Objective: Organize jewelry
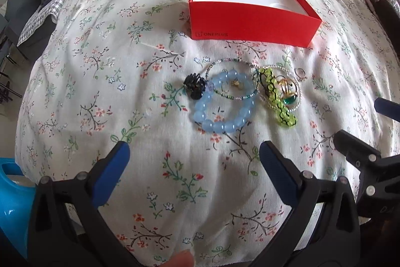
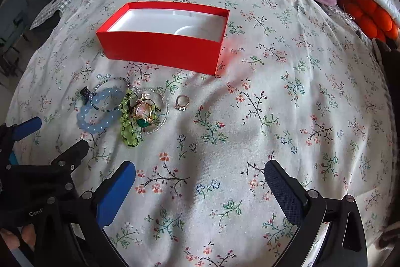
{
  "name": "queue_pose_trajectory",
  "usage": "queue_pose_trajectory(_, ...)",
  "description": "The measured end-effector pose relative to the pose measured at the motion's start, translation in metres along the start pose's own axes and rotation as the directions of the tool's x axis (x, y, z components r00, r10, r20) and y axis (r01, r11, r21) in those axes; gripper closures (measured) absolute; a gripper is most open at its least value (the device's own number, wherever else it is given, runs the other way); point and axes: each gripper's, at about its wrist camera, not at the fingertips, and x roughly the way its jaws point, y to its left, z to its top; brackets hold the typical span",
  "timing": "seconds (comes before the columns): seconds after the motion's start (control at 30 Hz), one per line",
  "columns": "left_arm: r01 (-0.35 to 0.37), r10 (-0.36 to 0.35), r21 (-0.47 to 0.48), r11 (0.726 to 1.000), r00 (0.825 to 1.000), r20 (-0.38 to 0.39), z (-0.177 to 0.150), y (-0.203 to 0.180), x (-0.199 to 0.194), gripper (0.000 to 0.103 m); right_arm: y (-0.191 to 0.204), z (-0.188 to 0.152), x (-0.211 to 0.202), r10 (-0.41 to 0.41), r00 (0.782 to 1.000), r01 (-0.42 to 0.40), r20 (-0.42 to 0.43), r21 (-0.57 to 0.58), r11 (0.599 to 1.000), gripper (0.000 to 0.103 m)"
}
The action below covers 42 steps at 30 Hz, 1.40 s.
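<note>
Left gripper (image 1: 194, 152) w/ blue-padded fingers spread wide, holding nothing, low centre of left view. Above it, mid-frame on the floral cotton bedspread (image 1: 100, 96): black spiky clip (image 1: 193, 88), glossy pale-blue round-bead bracelet (image 1: 221, 104), lime-green knotted bead strand (image 1: 276, 98), thin gold ring (image 1: 300, 73). Open red cardboard box (image 1: 250, 19), white inside, upper centre. Right gripper (image 2: 200, 172) also wide, empty.
</note>
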Motion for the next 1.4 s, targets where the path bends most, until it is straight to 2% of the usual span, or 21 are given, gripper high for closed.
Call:
queue_pose_trajectory(0.13, -0.003, 0.003, 0.007, 1.0, 1.0, 0.01, -0.005, 0.002, -0.006, 0.001, 0.007, -0.008, -0.003, 0.017, 1.0, -0.017, 0.004, -0.01, 1.0, 0.0)
queue_pose_trajectory(0.47, -0.014, 0.015, -0.03, 0.999, 0.999, 0.037, -0.009, 0.014, -0.015, 0.001, 0.021, -0.021, -0.014, 0.001, 0.999, 0.002, 0.043, -0.057, 0.998, 0.0)
queue_pose_trajectory(1.4, 0.021, -0.021, -0.015, 1.0, 0.999, 0.031, -0.004, 0.014, -0.016, 0.001, 0.014, -0.013, -0.015, 0.004, 0.998, -0.002, 0.057, -0.05, 0.999, 0.0)
